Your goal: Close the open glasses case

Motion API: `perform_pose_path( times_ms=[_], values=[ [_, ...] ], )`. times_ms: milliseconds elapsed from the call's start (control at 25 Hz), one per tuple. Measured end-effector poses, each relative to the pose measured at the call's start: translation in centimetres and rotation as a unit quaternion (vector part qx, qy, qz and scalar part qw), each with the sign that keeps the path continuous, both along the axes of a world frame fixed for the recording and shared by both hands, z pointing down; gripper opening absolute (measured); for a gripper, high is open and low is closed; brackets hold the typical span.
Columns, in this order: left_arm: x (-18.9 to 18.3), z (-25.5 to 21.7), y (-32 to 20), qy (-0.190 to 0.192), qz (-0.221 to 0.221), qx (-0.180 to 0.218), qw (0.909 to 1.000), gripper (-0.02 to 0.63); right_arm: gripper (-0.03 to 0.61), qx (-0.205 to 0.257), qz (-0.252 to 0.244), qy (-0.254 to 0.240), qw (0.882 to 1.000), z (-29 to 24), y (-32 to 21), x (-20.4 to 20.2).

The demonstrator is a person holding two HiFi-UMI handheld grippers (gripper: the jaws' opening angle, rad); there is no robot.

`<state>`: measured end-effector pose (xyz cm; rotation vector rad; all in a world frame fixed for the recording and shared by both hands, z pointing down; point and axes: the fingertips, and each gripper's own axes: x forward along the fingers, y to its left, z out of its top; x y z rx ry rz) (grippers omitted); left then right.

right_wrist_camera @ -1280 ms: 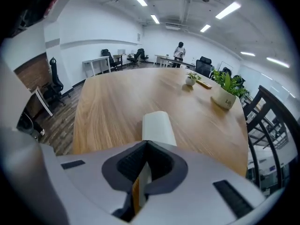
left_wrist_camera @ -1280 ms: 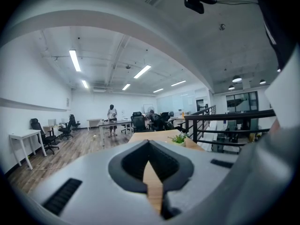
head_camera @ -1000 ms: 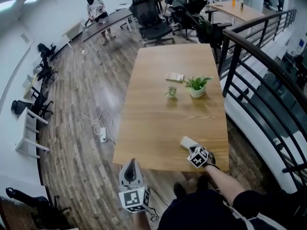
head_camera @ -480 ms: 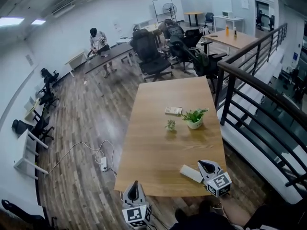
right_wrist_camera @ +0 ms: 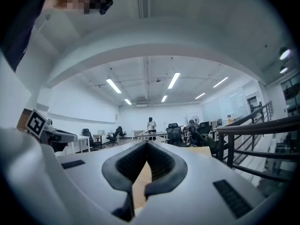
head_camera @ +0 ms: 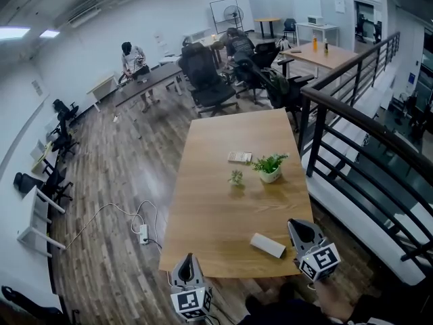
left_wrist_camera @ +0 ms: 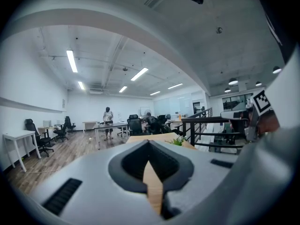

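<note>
Near the front edge of the wooden table (head_camera: 216, 208), toward its right corner, lies the glasses case (head_camera: 268, 245). It is a pale, long, low block, a little slanted to the edge. Its lid looks down, but it shows too small to be sure. The right gripper (head_camera: 298, 225) is just beside it, not touching, with its jaws pressed together and nothing between them. The left gripper (head_camera: 189, 258) is at the front left corner, well apart from the case, its jaws also together and empty. Farther up, a white pot (head_camera: 270, 176) holds a green leafy plant, a smaller plant (head_camera: 236, 177) stands beside it, and a flat box (head_camera: 239, 157) lies just behind.
</note>
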<state>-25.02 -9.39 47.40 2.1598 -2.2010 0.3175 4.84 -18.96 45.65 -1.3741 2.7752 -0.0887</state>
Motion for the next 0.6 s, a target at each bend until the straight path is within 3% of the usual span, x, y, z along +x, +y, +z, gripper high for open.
perform_pose_path(
  times_ms=[600],
  values=[
    [0.63,0.13,-0.23,0.000,0.006,-0.001,1.0000,0.000,0.015,-0.009,-0.003,-0.003,1.000,0.30,-0.01,-0.29]
  ],
)
